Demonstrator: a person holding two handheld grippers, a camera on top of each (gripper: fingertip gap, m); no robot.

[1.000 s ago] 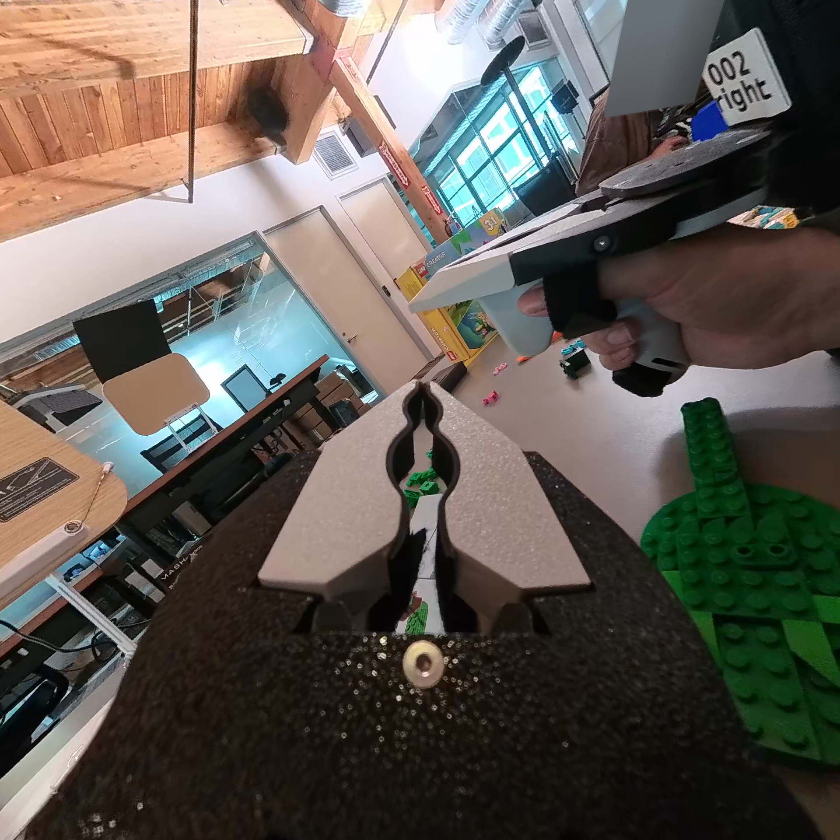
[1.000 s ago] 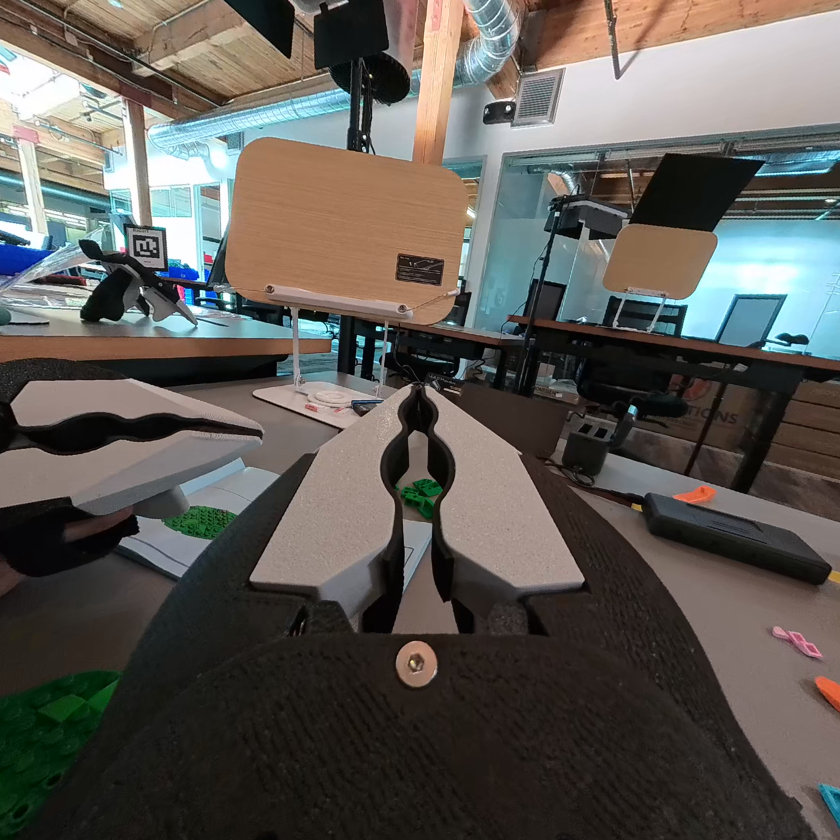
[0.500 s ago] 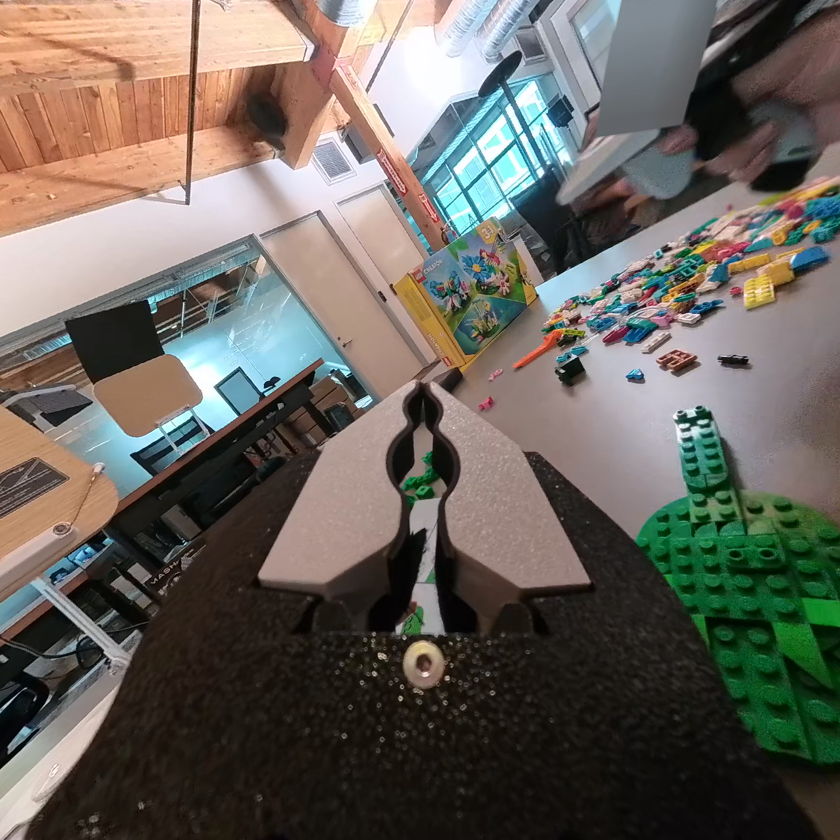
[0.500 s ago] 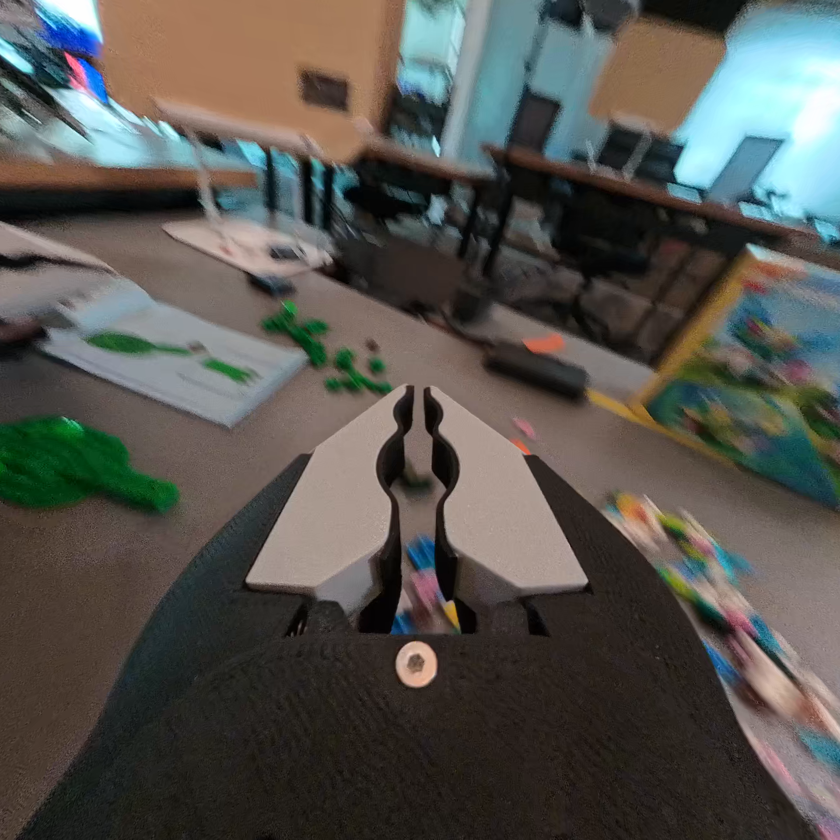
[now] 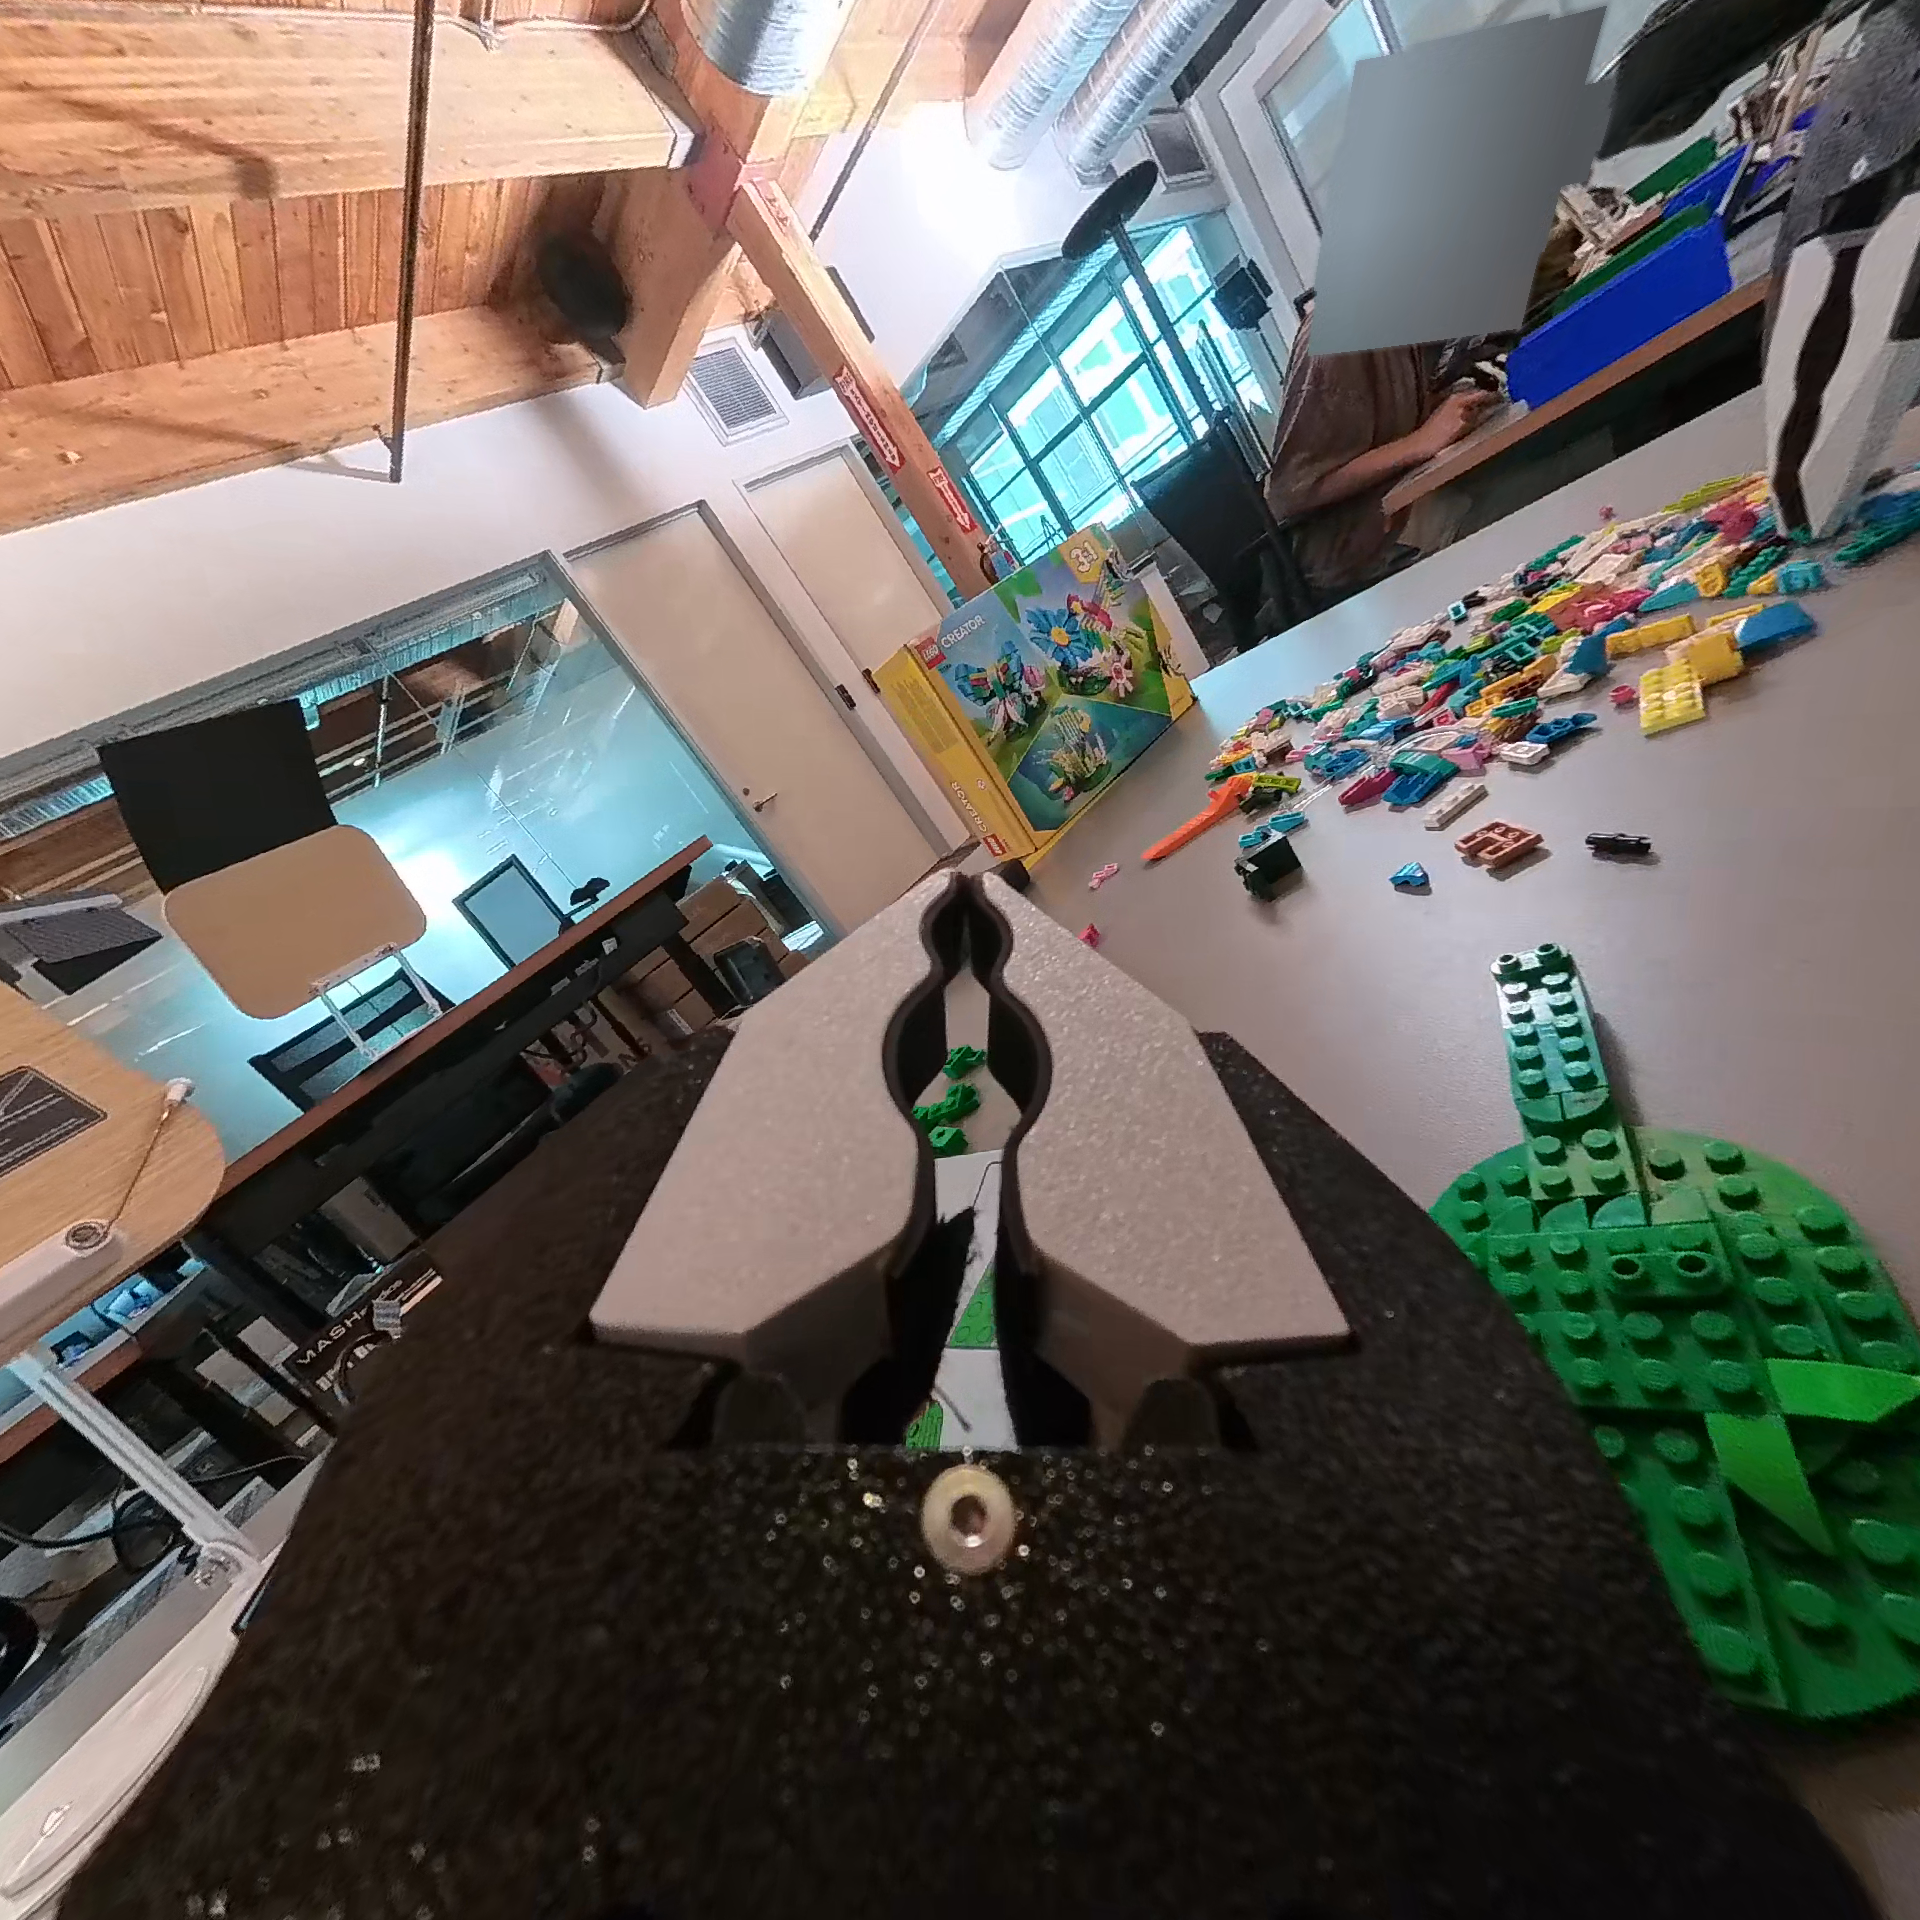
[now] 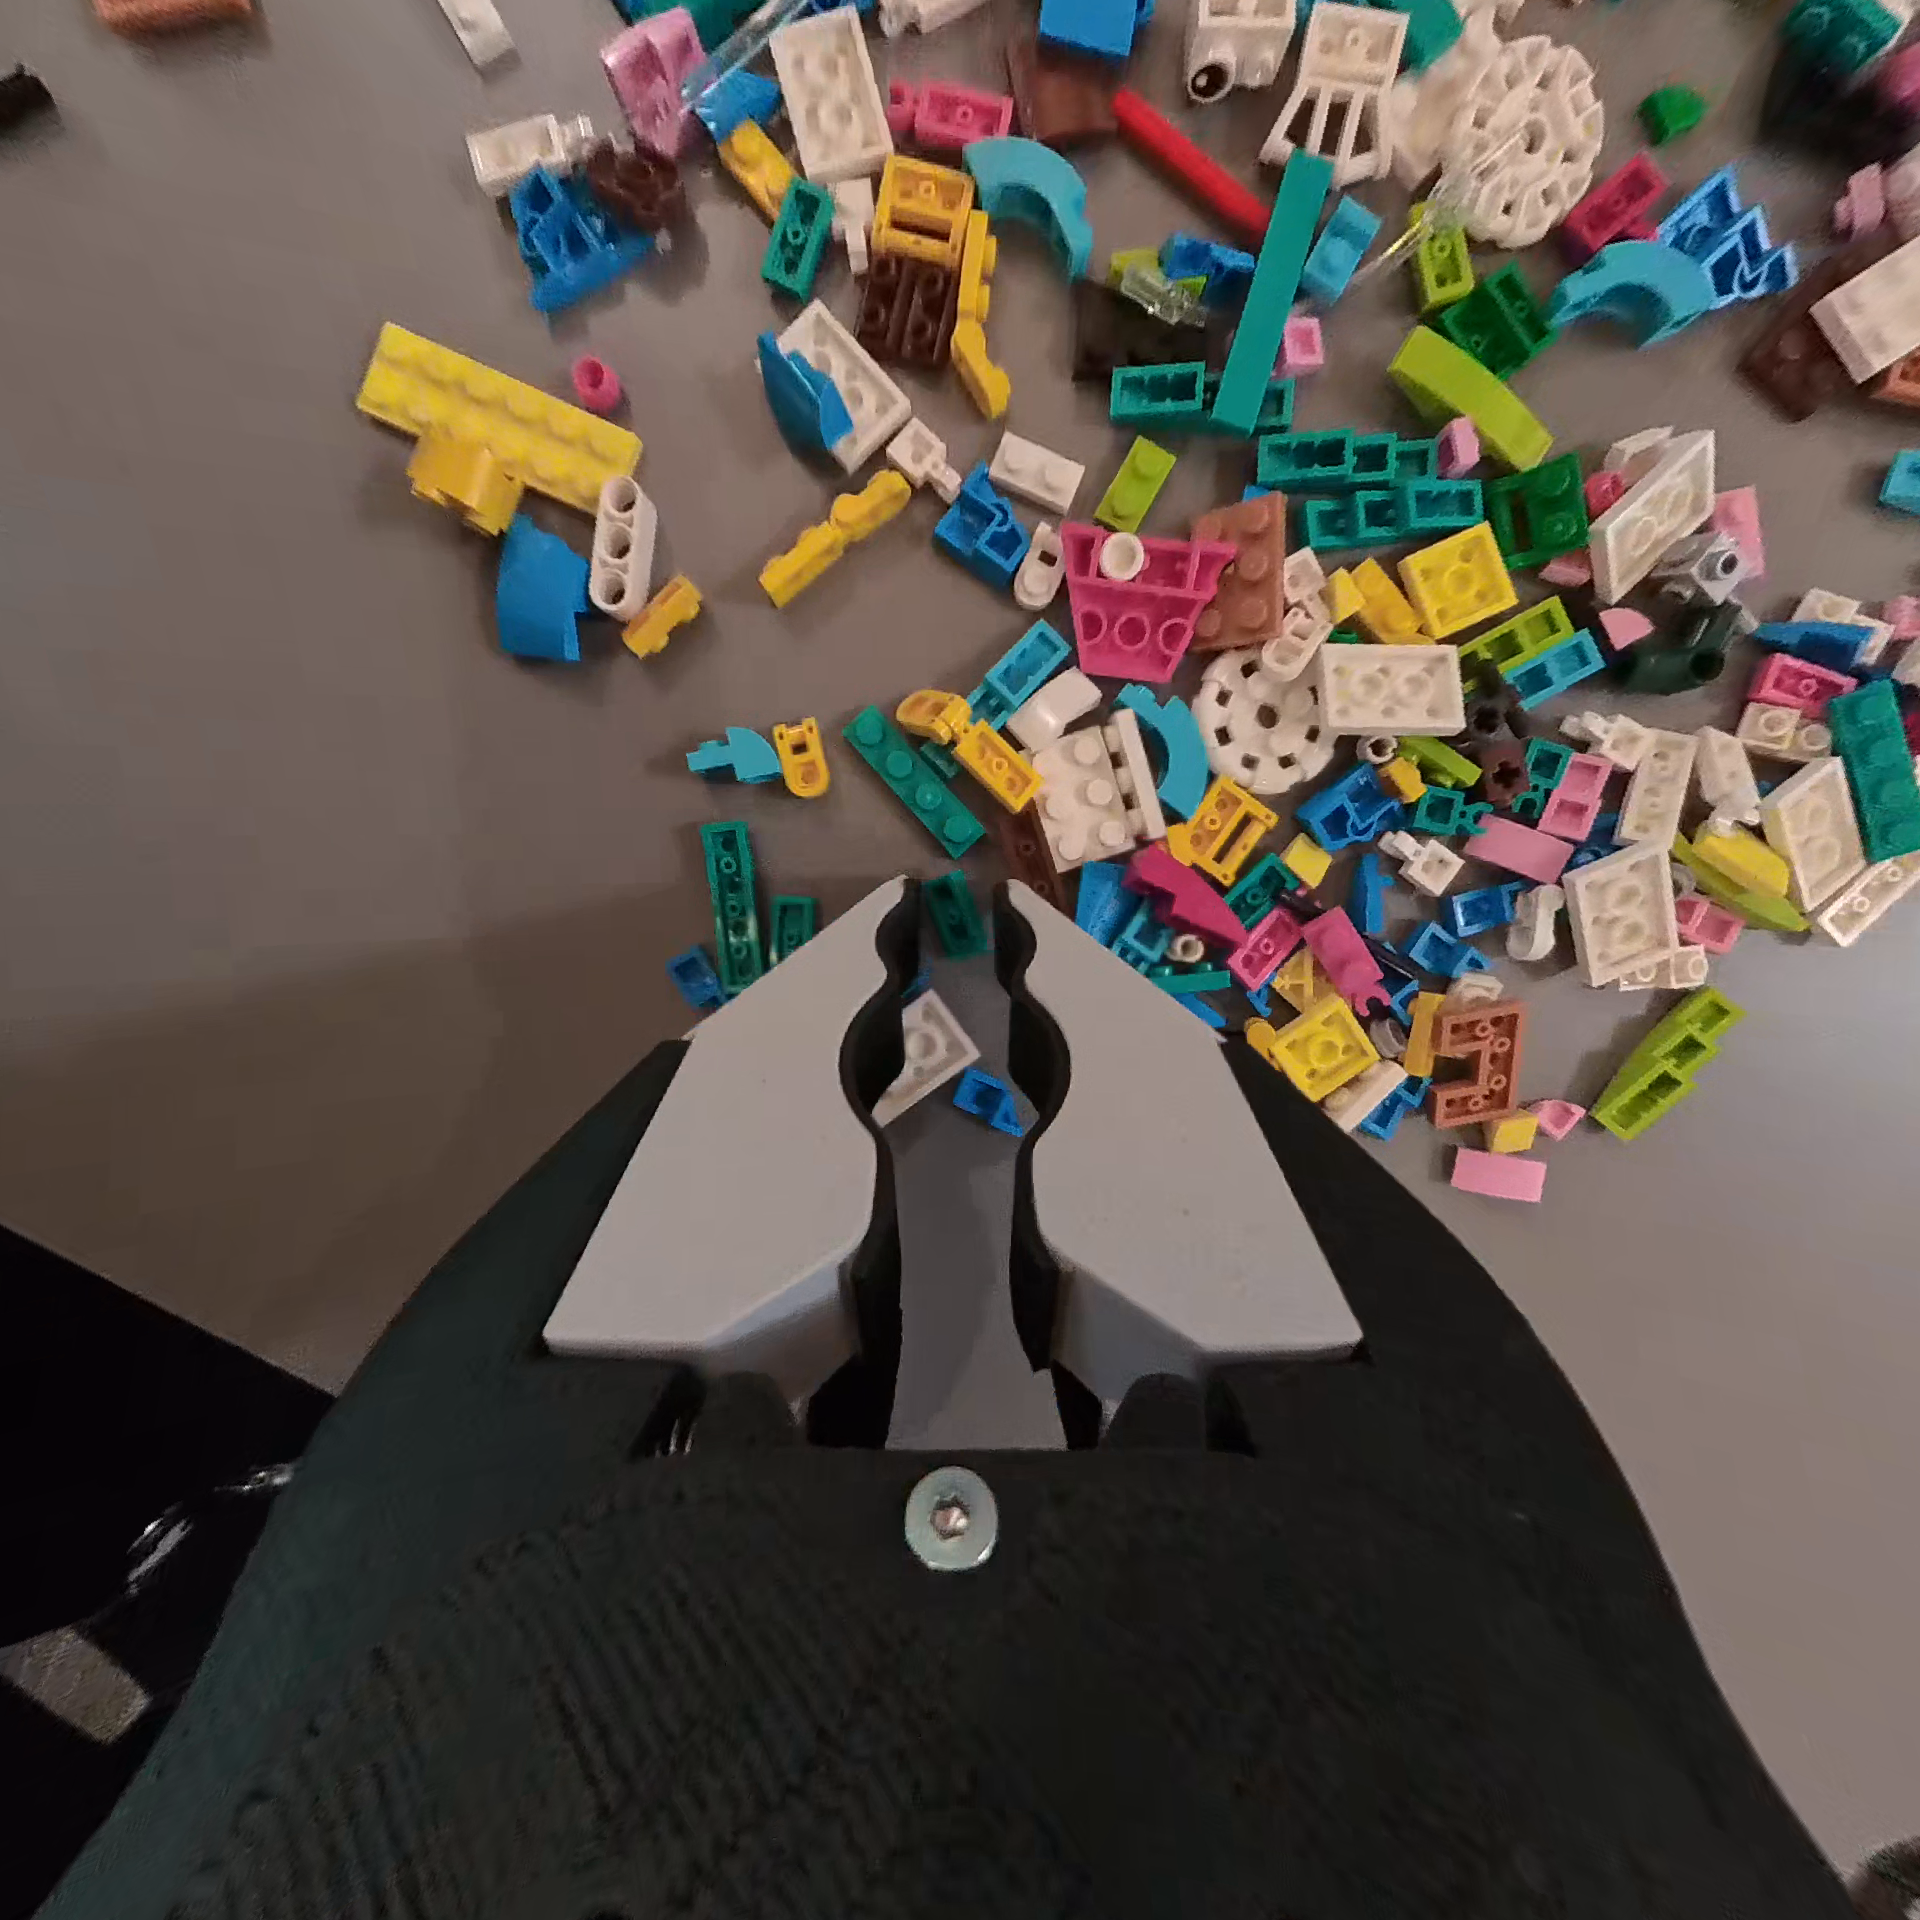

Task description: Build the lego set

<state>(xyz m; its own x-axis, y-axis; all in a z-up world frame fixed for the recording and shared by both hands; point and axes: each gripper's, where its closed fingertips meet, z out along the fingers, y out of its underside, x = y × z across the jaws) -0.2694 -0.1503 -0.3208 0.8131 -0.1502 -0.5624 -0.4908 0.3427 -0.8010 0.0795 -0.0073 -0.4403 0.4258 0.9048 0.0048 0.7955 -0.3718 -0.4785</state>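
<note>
The left wrist view sits low and tilted, looking along the surface (image 5: 1714, 935) past the green build (image 5: 1704, 1351) at its right toward the far room. The right wrist view looks steeply down, close over the brick pile (image 6: 1299, 623). Both share that pile (image 5: 1507, 675), far right in the left view, where the right gripper (image 5: 1813, 509) stands over it.
</note>
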